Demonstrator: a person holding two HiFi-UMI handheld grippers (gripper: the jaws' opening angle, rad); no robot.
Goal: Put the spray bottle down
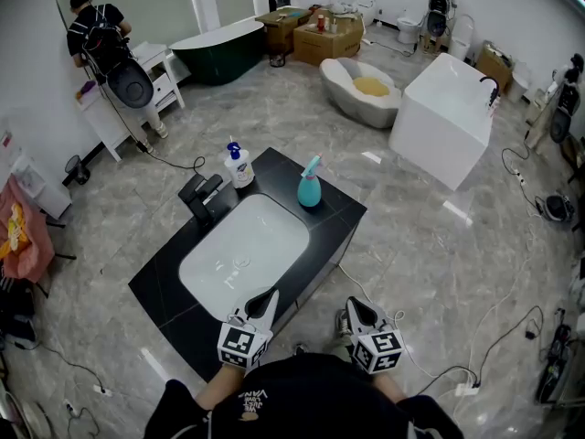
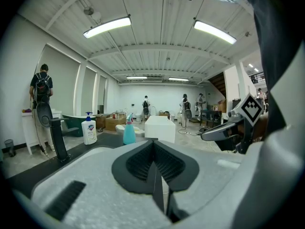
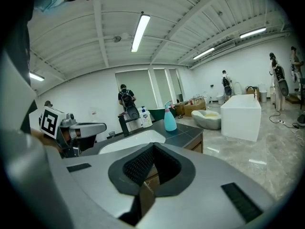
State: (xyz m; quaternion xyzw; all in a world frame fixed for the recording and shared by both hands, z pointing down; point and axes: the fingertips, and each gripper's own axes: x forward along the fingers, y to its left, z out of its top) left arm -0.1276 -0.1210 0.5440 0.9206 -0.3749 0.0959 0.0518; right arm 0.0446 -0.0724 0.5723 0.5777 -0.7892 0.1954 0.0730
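Spray bottle (image 1: 310,188) upright on counter (image 1: 340,212), soap bottle (image 1: 239,165) by faucet (image 1: 201,196)

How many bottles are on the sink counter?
2. A white soap bottle stands at the far edge of the counter by the faucet; a teal spray bottle stands right of it. None looks hidden.

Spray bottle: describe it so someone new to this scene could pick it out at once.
Find the black counter around the white basin in mid-floor. The spray bottle stands upright on the counter's far side, beyond the basin. It is teal with a trigger head; the white pump bottle to its left, by the faucet, is not.
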